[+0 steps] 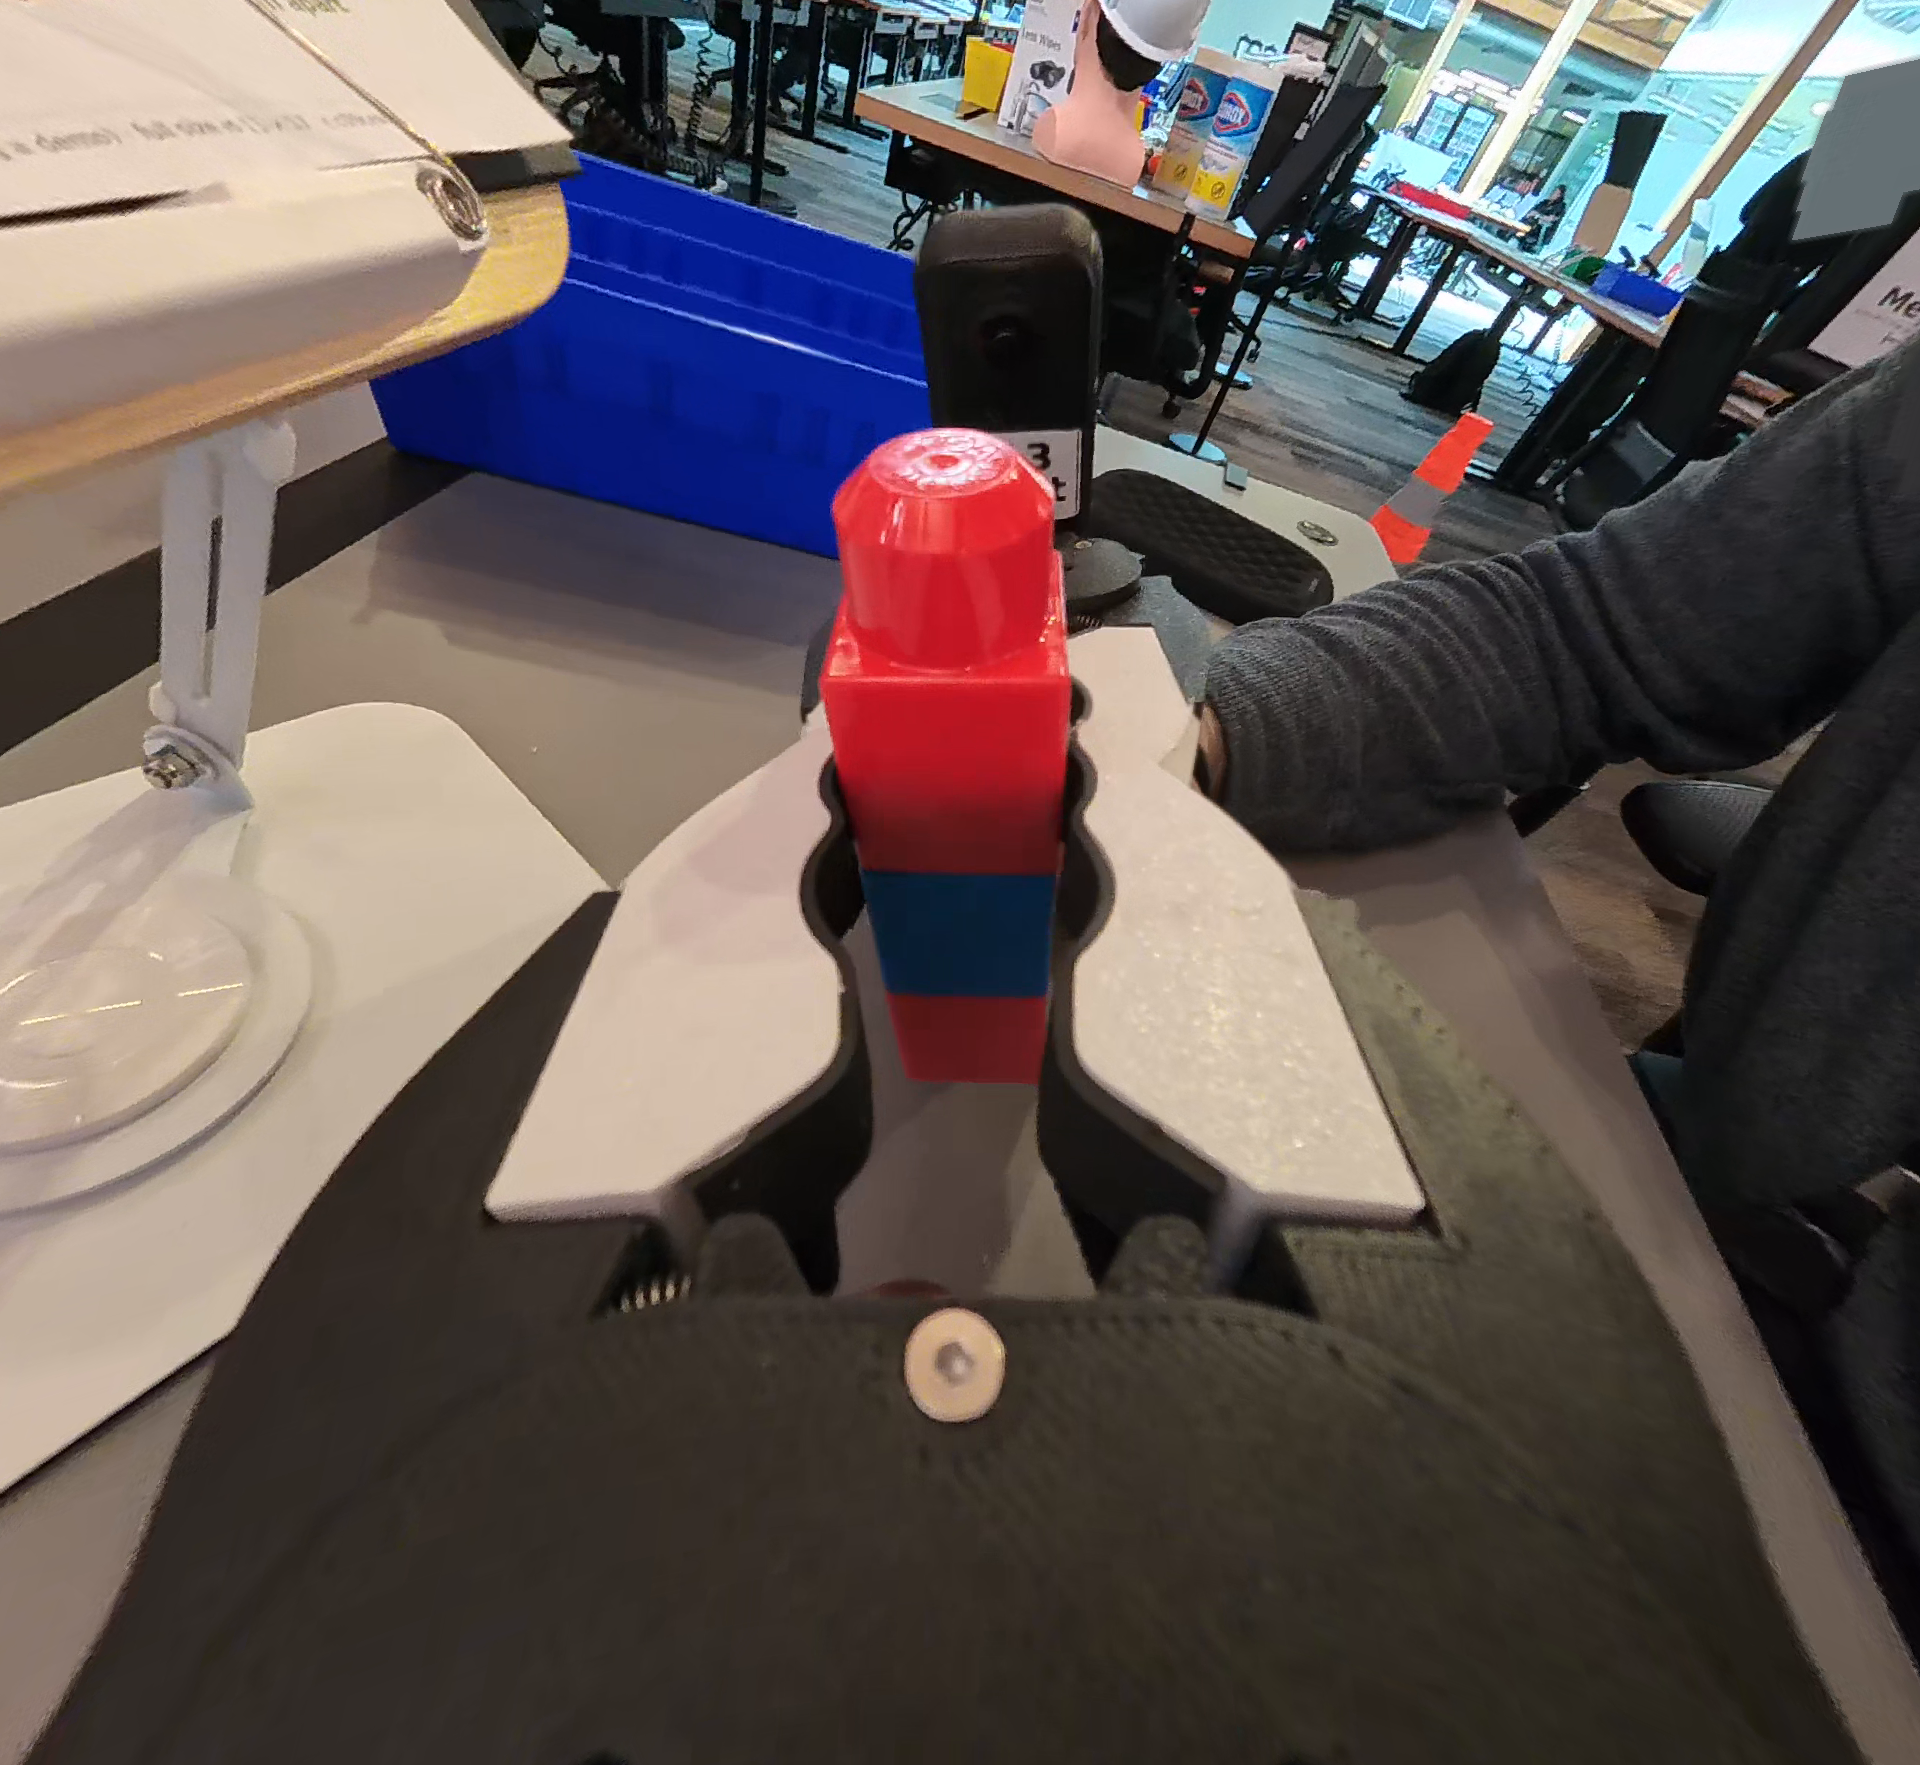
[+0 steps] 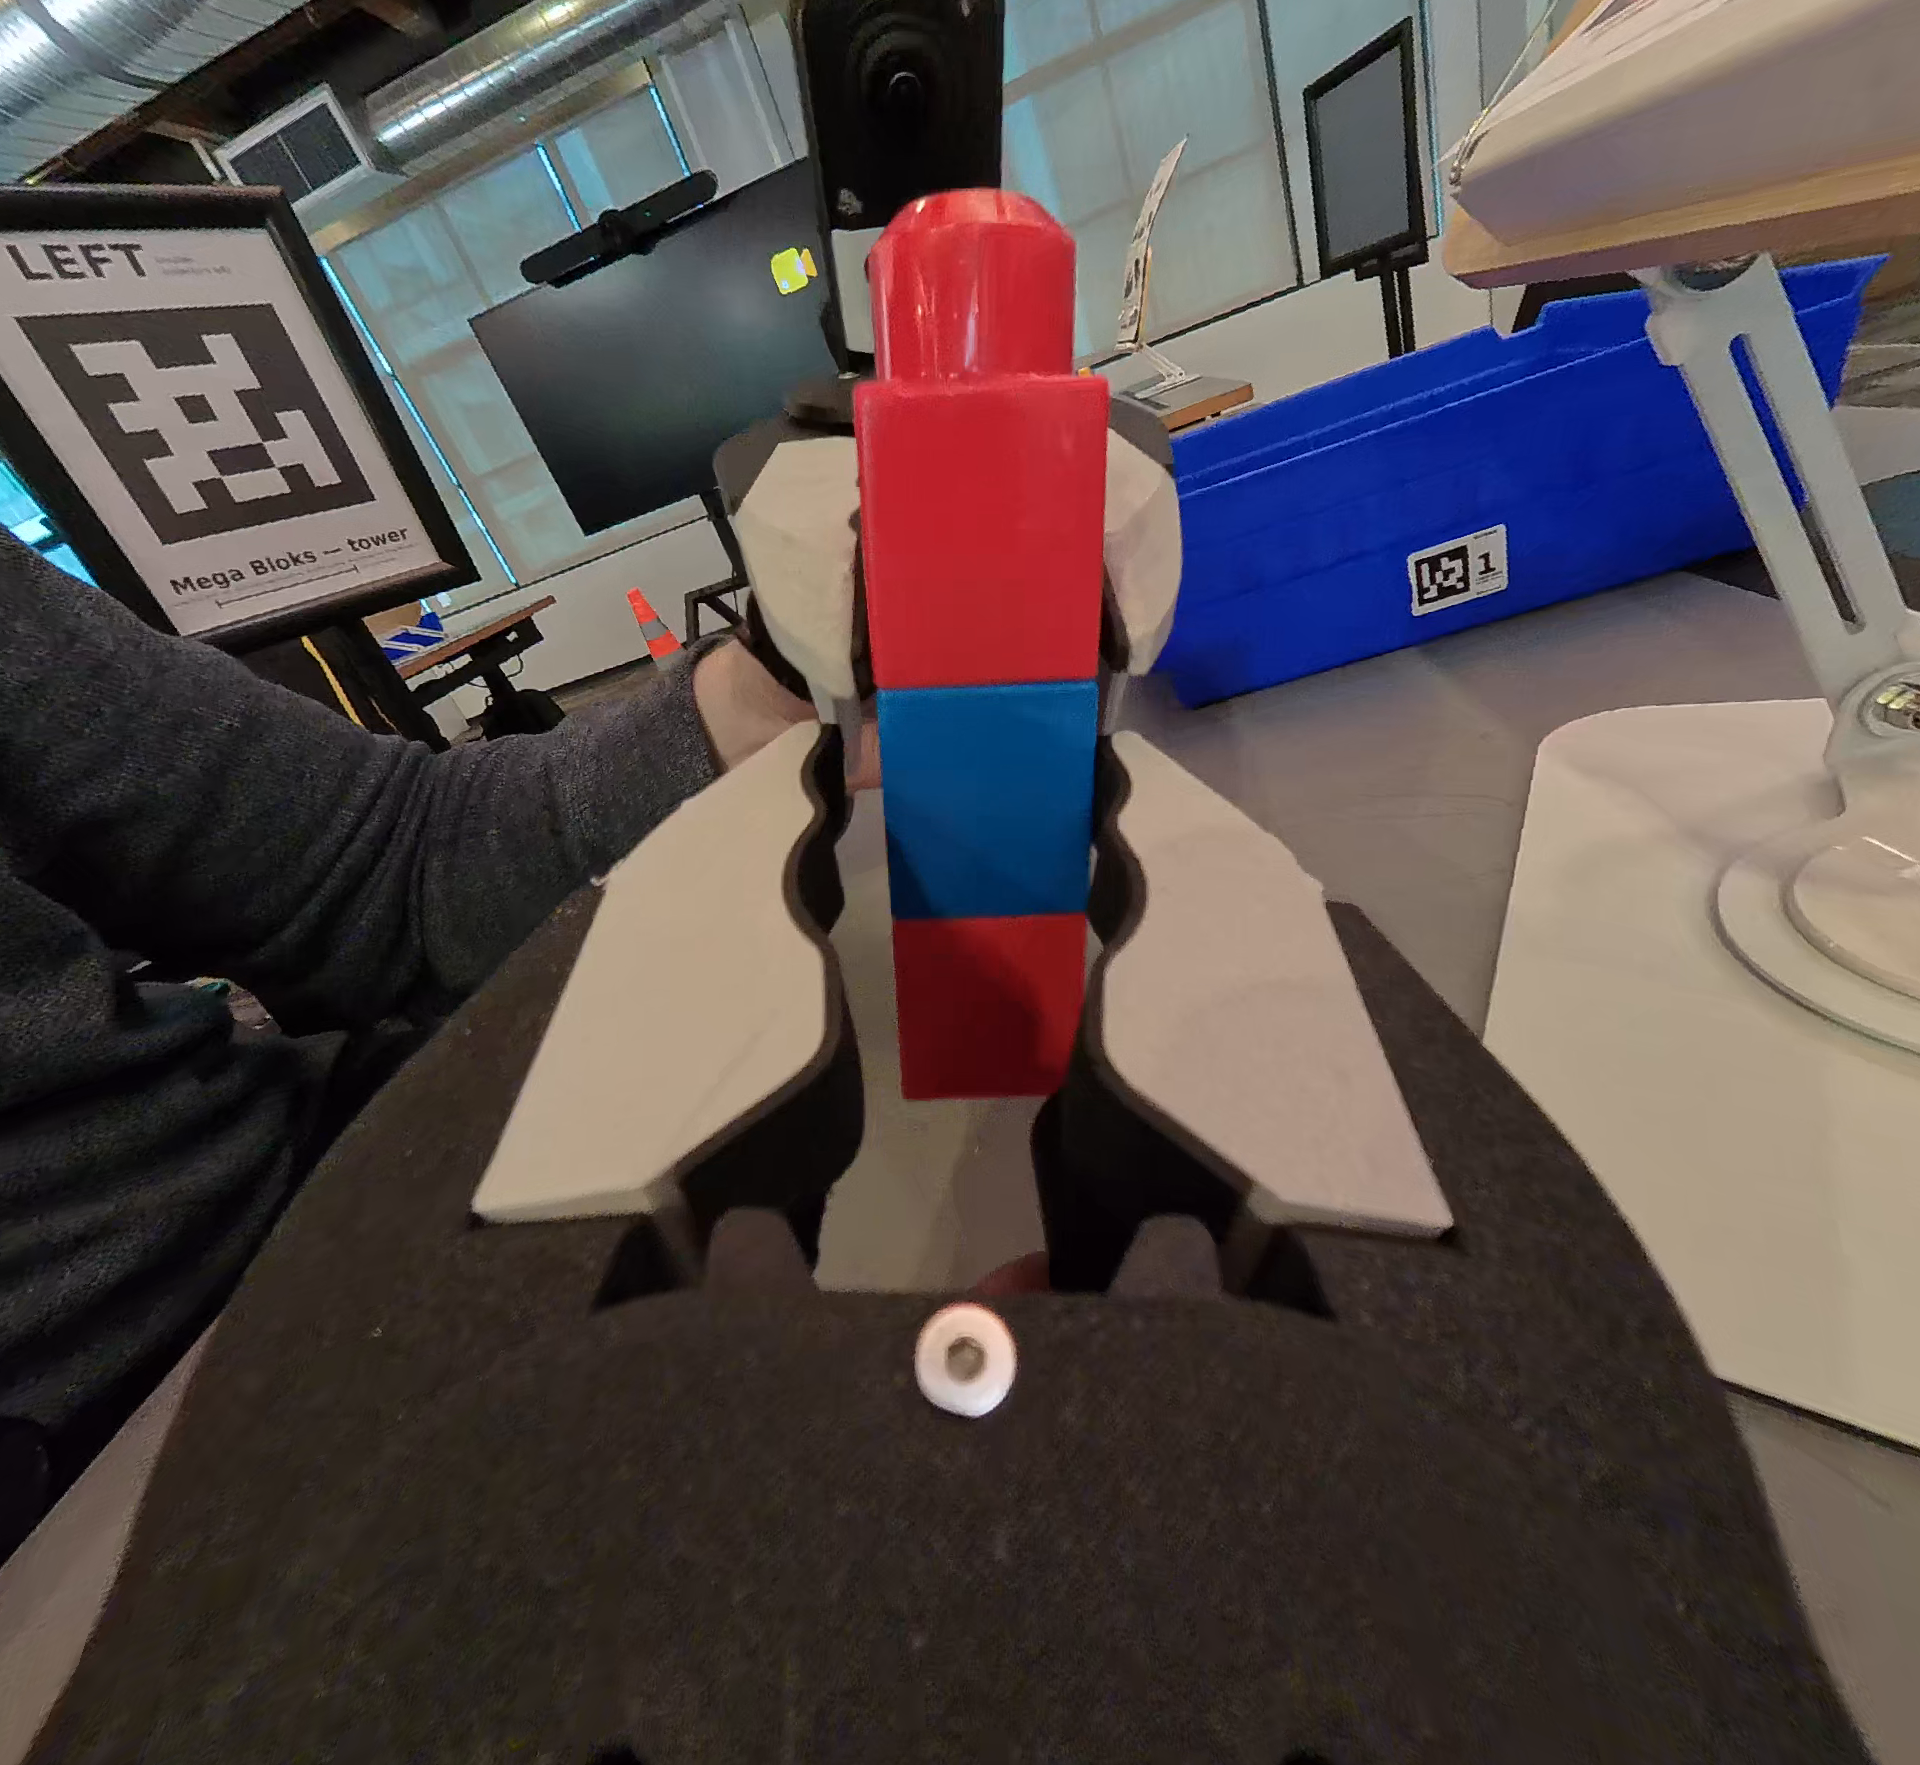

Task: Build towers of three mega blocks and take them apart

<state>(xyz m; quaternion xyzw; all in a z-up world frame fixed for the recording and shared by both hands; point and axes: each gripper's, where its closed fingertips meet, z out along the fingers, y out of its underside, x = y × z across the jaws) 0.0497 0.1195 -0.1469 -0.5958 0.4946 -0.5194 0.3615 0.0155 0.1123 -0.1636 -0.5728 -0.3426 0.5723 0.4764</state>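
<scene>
A tower (image 1: pixel 951 842) of three blocks, red at the top, blue in the middle and red at the bottom, was held upright above the grey table (image 1: pixel 582 603) between both grippers. In the left wrist view, the left gripper (image 1: pixel 951 842) was closed against the sides of the tower, around the upper red block (image 1: pixel 945 749) and the blue block (image 1: pixel 961 931). In the right wrist view, the right gripper (image 2: pixel 987 842) was clamped on the blue block (image 2: pixel 987 801) and the bottom red block (image 2: pixel 987 1003), while the other gripper was seen beyond, pressed against the top red block (image 2: pixel 982 531). A blue bin (image 1: pixel 665 354) stood toward the far edge of the table, and a white stand (image 1: pixel 208 593) rose beside it.
</scene>
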